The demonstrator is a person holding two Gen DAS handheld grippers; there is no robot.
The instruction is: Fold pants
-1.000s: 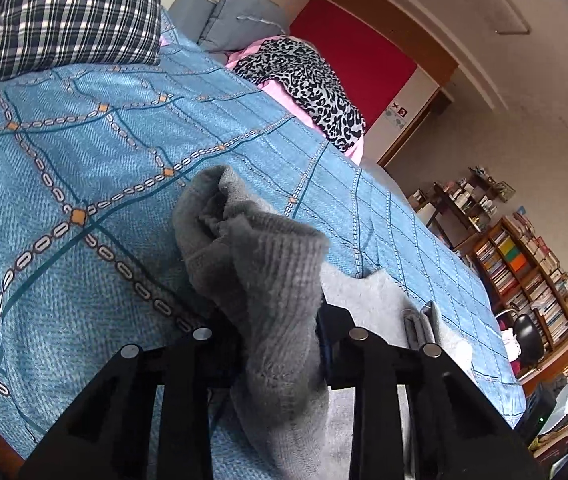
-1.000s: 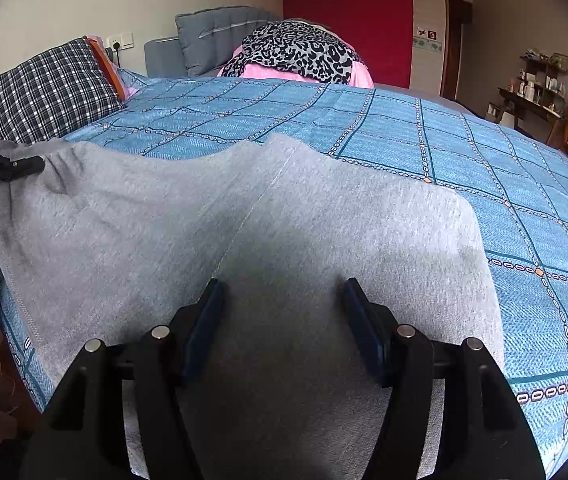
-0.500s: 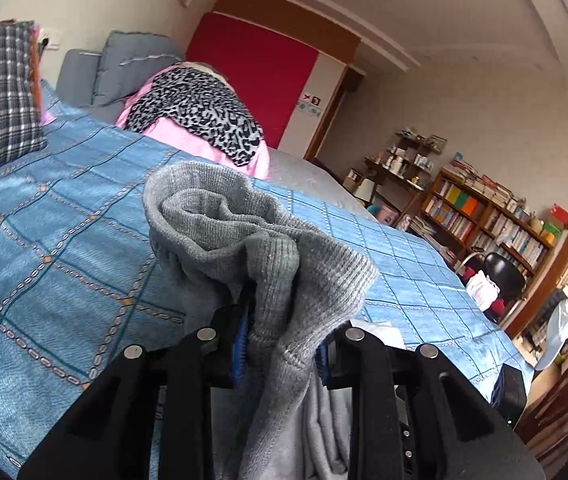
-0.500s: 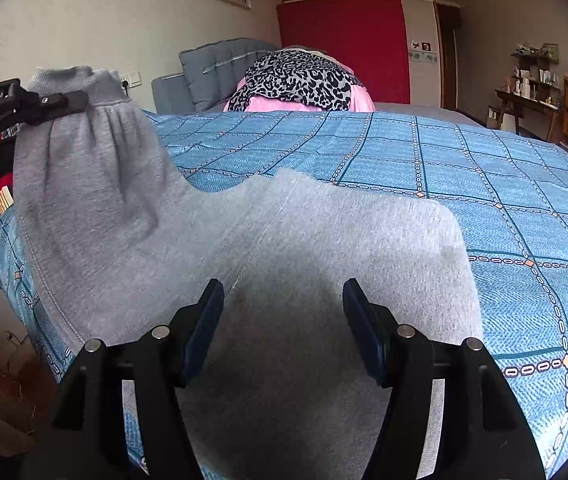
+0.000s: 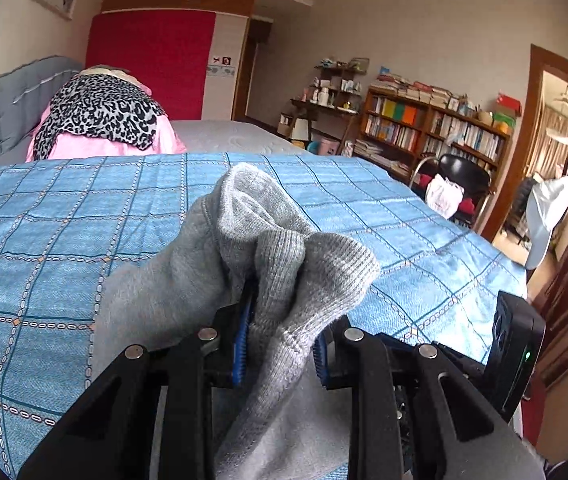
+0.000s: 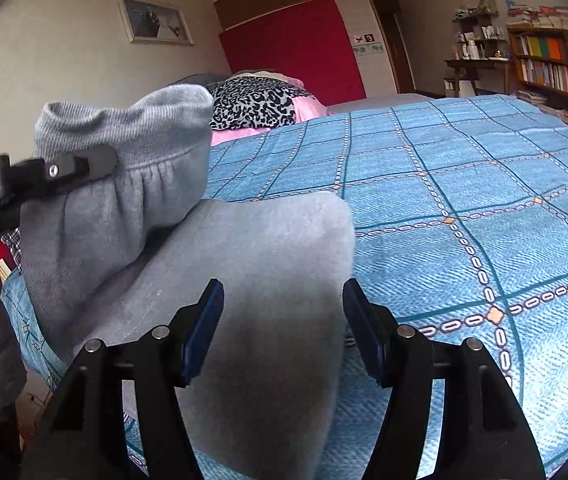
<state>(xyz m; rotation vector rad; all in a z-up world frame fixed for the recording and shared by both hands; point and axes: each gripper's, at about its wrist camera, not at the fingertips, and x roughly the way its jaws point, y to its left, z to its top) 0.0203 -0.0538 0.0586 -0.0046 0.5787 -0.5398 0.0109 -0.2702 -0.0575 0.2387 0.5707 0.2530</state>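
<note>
Grey sweatpants (image 6: 268,264) lie on the blue patterned bedspread (image 6: 463,184). My left gripper (image 5: 282,320) is shut on the ribbed waistband (image 5: 307,272) and holds it lifted above the bed. In the right wrist view this raised waistband (image 6: 132,136) hangs from the left gripper's fingers (image 6: 56,170) at the left. My right gripper (image 6: 282,324) is open, its jaws wide apart just above the flat part of the pants, holding nothing.
A leopard-print cloth on pink fabric (image 5: 100,116) lies at the head of the bed by grey cushions (image 5: 24,96). A bookshelf (image 5: 431,128) and a black chair (image 5: 459,176) stand beyond the bed's right side. The bed edge is near me at the left (image 6: 32,320).
My left gripper has lifted the waistband off the bed and carried it rightward over the pants. The right gripper stayed open over the pants.
</note>
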